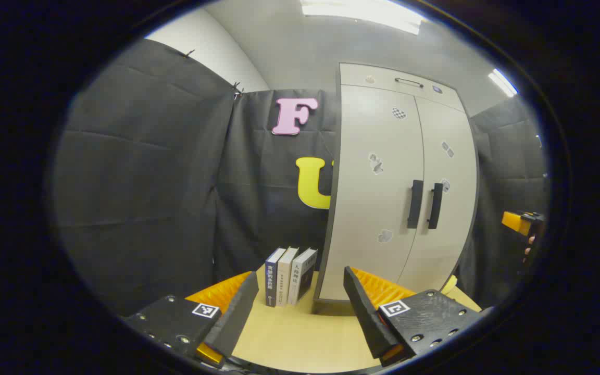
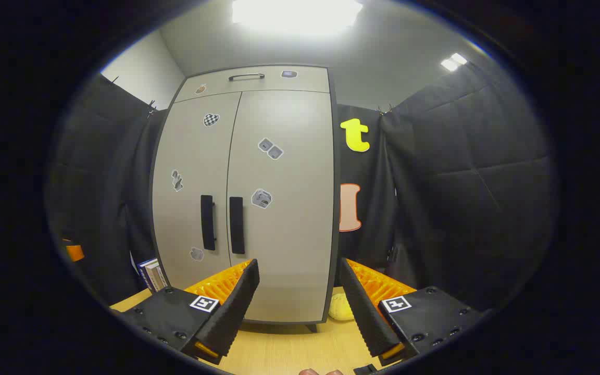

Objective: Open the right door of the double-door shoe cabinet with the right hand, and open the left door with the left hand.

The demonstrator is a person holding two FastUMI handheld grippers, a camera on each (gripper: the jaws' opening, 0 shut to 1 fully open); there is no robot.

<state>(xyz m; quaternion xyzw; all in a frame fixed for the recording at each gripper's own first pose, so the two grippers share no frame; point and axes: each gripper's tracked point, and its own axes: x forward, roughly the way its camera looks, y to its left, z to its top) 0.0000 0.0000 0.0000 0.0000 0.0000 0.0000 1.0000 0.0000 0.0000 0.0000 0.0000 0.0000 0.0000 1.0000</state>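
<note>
A pale grey double-door shoe cabinet point(image 1: 383, 198) point(image 2: 258, 208) stands on a wooden table, both doors closed. Its two dark vertical handles sit side by side at mid height: the left door handle point(image 1: 414, 204) point(image 2: 207, 222) and the right door handle point(image 1: 435, 205) point(image 2: 236, 225). My left gripper point(image 1: 300, 291) is open, low and well short of the cabinet, off to its left. My right gripper point(image 2: 298, 284) is open too, held in front of the right door's lower part without touching it. The right gripper point(image 1: 521, 223) also peeks in at the left gripper view's right edge.
Three books point(image 1: 289, 281) stand upright on the table point(image 1: 300, 338) just left of the cabinet. A small yellow object point(image 2: 340, 307) lies by the cabinet's right foot. Black cloth walls close the booth on both sides. A drawer with a handle point(image 2: 246, 77) tops the cabinet.
</note>
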